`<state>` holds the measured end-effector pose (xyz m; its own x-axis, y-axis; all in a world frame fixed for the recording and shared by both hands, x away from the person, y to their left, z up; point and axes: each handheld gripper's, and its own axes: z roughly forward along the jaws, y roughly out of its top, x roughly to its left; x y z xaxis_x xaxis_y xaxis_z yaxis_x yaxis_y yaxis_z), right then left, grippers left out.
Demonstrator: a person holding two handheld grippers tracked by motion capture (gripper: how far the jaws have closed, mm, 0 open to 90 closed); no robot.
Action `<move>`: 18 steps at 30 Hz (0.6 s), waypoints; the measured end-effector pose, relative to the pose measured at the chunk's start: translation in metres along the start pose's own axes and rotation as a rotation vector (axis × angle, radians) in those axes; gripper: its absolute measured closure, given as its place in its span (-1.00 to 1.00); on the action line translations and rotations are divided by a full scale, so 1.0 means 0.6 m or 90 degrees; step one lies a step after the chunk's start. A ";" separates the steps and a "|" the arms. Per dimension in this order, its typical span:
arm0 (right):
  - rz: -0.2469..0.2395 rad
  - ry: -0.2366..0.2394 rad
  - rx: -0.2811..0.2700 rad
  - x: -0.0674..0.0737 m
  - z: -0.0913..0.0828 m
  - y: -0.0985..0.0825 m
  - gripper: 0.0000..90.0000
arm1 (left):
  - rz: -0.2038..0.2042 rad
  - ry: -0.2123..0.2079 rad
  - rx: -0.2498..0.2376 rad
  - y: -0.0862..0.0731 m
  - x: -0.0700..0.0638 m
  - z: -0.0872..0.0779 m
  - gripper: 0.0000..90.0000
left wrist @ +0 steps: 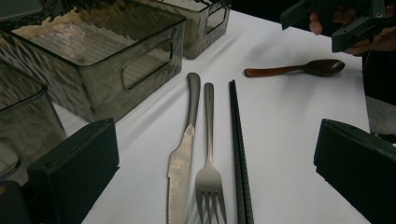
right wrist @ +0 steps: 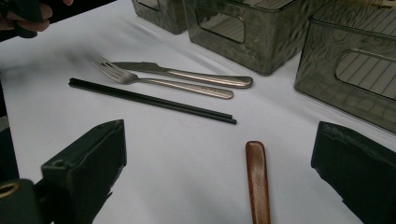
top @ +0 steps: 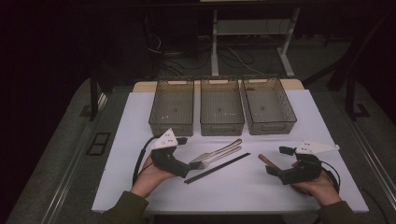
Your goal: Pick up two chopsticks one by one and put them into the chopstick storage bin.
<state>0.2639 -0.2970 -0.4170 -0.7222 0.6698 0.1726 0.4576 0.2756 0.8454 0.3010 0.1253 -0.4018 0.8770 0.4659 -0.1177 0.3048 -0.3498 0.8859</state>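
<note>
A steel knife and fork lie side by side mid-table, with a black pair of chopsticks just in front of them. My left gripper is open at their left ends. In the left gripper view the knife, fork and chopsticks lie between its wide jaws. A brown wooden spoon lies to the right, its bowl end hidden by my open right gripper. In the right gripper view the spoon handle lies between the jaws. Neither gripper holds anything.
Three smoky see-through bins stand in a row at the back: left, middle, right. All look empty. The white tabletop has bare room in front. Floor cables and desk legs lie beyond the table.
</note>
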 end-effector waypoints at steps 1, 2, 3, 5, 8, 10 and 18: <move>0.000 0.000 0.000 0.000 0.000 0.000 -0.94 | 0.001 0.000 0.000 0.001 -0.001 0.002 -1.00; -0.002 0.001 0.002 0.000 0.000 0.000 -0.94 | 0.001 -0.002 0.000 0.002 -0.002 0.005 -1.00; -0.002 0.000 0.001 0.000 0.000 0.000 -0.94 | 0.001 -0.003 -0.001 0.002 -0.003 0.009 -1.00; -0.002 0.000 0.000 0.001 0.000 0.000 -0.94 | 0.006 -0.005 0.004 0.004 -0.005 0.015 -1.00; -0.001 0.000 0.000 0.000 0.001 0.000 -0.94 | 0.005 -0.009 0.001 0.008 -0.008 0.022 -1.00; -0.003 0.000 -0.002 0.001 0.000 0.000 -0.94 | 0.006 -0.013 0.002 0.010 -0.010 0.028 -1.00; -0.002 -0.002 -0.003 0.002 0.003 -0.001 -0.94 | 0.014 -0.033 0.014 0.019 -0.026 0.066 -0.96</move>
<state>0.2638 -0.2953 -0.4182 -0.7215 0.6717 0.1682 0.4533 0.2747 0.8480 0.3055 0.0820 -0.4079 0.9013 0.4155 -0.1223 0.2933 -0.3776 0.8783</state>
